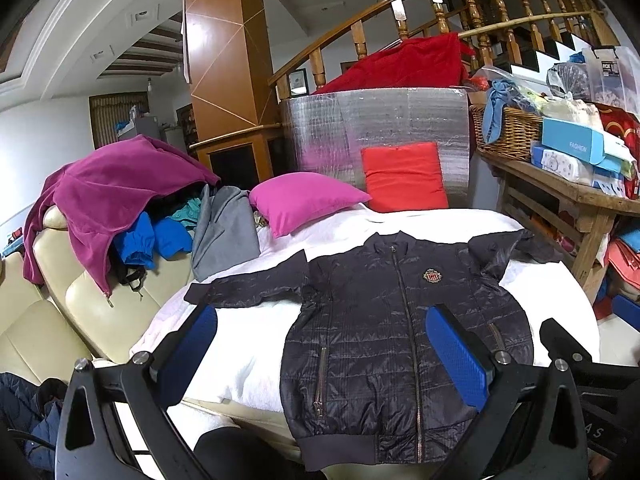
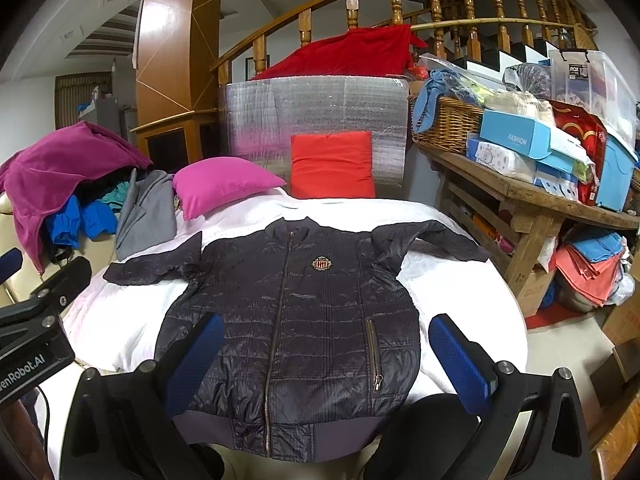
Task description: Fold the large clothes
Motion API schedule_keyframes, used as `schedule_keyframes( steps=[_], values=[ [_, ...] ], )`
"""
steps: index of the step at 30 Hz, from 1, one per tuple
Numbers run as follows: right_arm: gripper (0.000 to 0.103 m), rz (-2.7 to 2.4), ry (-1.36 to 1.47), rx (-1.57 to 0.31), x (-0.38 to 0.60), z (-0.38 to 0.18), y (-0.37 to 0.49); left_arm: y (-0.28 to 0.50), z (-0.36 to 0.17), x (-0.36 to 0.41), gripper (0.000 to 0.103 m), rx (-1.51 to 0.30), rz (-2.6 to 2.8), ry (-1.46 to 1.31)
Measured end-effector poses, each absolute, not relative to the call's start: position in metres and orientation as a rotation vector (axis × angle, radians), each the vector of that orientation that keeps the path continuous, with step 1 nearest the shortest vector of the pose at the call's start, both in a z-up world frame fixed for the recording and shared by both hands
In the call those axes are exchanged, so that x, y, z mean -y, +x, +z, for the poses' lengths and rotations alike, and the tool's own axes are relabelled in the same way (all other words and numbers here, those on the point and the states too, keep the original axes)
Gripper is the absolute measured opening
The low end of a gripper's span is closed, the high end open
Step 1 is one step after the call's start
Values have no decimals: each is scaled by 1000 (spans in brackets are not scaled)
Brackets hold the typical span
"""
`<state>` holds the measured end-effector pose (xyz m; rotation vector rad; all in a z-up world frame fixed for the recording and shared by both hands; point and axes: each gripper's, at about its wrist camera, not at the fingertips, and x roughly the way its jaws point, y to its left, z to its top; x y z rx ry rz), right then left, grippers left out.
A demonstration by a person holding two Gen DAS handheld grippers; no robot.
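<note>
Jacket [image 1: 384, 328] flat on white cover [image 1: 248, 340], zipped, sleeves out. My left gripper [image 1: 332, 356] and right gripper [image 2: 328, 360] gape wide, empty, seemingly above hem.

navy quilted jacket [image 2: 304, 320], magenta pillow [image 2: 224, 186], red cushion [image 2: 332, 164]

At the far edge of your white-covered bed [image 2: 460, 292] lie a magenta pillow [image 2: 224, 186] and, just beside it, an upright red cushion [image 2: 332, 166]. On the wooden side table [image 2: 532, 196] you'll see a wicker basket [image 2: 444, 126] beside a light-blue cardboard box [image 2: 516, 136].
</note>
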<state>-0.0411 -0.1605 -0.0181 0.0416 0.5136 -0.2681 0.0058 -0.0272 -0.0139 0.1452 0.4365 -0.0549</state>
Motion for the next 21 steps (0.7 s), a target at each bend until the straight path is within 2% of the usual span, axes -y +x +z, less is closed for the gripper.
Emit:
schedule_keyframes(
  steps=[21],
  values=[
    [103, -268, 46, -536, 161, -25, -38, 7, -20, 24, 103, -443, -56, 145]
  ],
)
